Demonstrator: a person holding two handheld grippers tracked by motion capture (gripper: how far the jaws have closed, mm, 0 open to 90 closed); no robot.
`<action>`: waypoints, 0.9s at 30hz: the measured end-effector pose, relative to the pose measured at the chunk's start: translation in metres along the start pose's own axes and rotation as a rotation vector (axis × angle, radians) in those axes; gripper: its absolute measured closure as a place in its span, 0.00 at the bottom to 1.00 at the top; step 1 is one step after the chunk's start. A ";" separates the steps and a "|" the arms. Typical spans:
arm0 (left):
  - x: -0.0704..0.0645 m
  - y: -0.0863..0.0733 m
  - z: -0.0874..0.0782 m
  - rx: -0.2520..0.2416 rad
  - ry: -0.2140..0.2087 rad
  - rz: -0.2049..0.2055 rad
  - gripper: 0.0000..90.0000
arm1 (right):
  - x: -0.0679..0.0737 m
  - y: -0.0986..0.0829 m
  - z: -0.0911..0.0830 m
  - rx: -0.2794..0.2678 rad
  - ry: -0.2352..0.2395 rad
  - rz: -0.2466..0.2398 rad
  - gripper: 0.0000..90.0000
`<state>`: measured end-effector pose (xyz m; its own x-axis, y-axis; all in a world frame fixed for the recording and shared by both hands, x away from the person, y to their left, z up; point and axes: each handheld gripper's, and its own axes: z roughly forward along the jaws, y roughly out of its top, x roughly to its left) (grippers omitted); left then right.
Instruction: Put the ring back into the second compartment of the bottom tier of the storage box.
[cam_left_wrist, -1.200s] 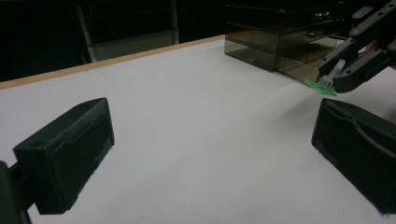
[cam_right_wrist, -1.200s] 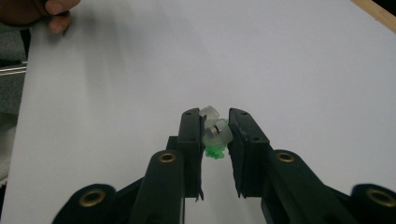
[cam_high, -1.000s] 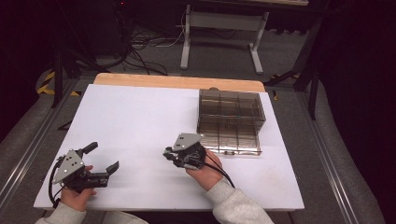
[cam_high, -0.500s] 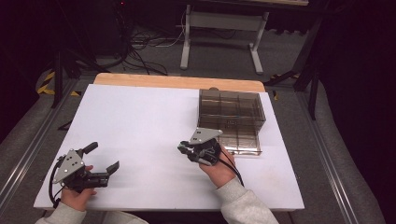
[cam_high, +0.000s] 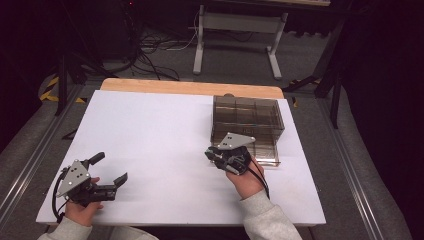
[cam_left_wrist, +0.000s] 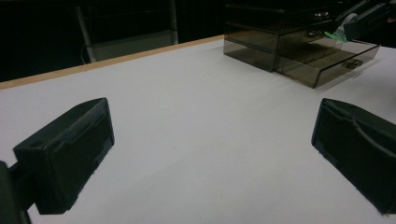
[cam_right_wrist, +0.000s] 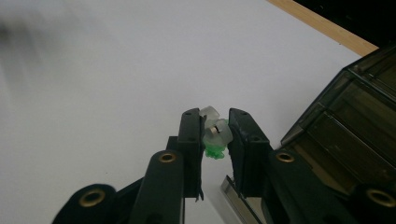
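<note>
One small object (cam_right_wrist: 215, 136), translucent white with a green part at its lower end, is pinched between the two black jaws of the right gripper (cam_right_wrist: 215, 135), which are drawn in against it from both sides; a small metallic spot is seen on its pale body, and what kind of thing it is cannot be told. In the left gripper view the same green and white piece (cam_left_wrist: 337, 32) is seen at the far right, held above the pulled-out drawer (cam_left_wrist: 327, 58) of the smoky transparent drawer box (cam_left_wrist: 261, 32). In the high view the right gripper (cam_high: 216, 159) is held by the right hand (cam_high: 245, 180) just at the near left corner of the drawer box (cam_high: 247, 125), its grey three-cornered plate lying over the box's near edge; the box stands on the right half of the white table (cam_high: 160, 130), towards the far side, with a strip of bare wood along the far edge of the table. The left gripper (cam_high: 109, 174) is held by the left hand (cam_high: 80, 207) at the near left of the table, well apart from the box; its jaws are spread wide with nothing between them, bare white table being seen between them in the left gripper view. Grey sleeves are seen at both wrists at the near edge.
</note>
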<state>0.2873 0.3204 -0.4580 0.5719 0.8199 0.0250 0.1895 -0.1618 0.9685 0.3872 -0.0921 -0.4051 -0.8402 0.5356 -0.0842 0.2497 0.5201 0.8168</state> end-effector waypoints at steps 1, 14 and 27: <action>0.000 0.000 0.000 0.000 0.000 0.000 0.00 | -0.001 -0.001 -0.001 -0.001 -0.003 0.003 0.84; 0.000 0.000 0.000 -0.001 -0.001 0.000 0.00 | -0.015 -0.008 -0.009 0.038 -0.087 0.036 0.84; 0.000 0.000 0.001 0.003 -0.005 0.003 0.00 | -0.035 -0.019 -0.015 0.126 -0.174 0.087 0.84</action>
<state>0.2876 0.3197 -0.4583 0.5764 0.8167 0.0268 0.1899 -0.1657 0.9677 0.4046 -0.1313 -0.4090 -0.7196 0.6835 -0.1224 0.3854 0.5398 0.7484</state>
